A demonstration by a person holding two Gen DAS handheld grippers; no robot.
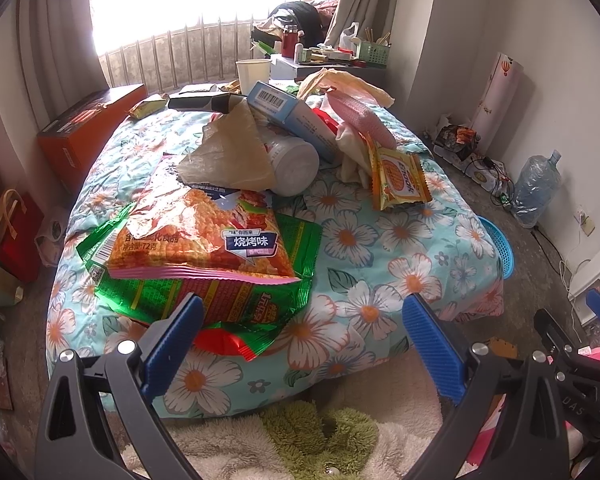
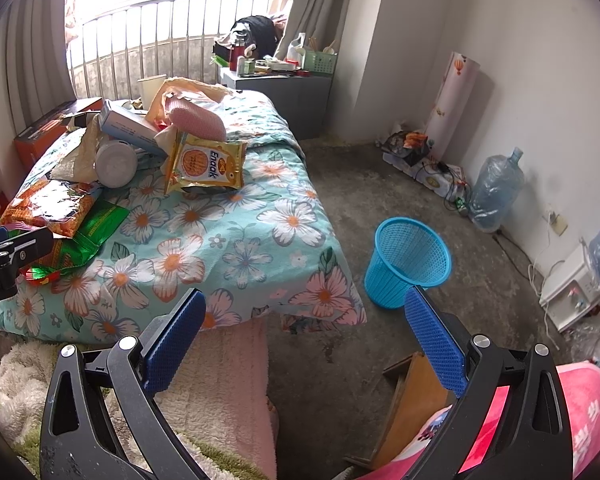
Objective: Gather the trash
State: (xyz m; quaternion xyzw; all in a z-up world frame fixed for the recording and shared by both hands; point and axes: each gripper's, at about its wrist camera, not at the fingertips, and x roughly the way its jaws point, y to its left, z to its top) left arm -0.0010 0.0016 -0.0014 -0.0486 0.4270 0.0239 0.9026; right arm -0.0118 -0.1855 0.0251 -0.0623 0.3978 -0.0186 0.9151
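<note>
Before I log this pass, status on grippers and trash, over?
Left hand-held gripper open, empty, at the snack bags. Right hand-held gripper open, empty. Trash piled on bed, blue basket upright on floor, nothing blocking.

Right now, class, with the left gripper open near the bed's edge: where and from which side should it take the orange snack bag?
Grip the orange bag's pink sealed bottom edge, coming in low from the near side. It lies flat atop the green bag, and that thin seam faces the open left gripper, so one finger could probably slide under it.
</note>
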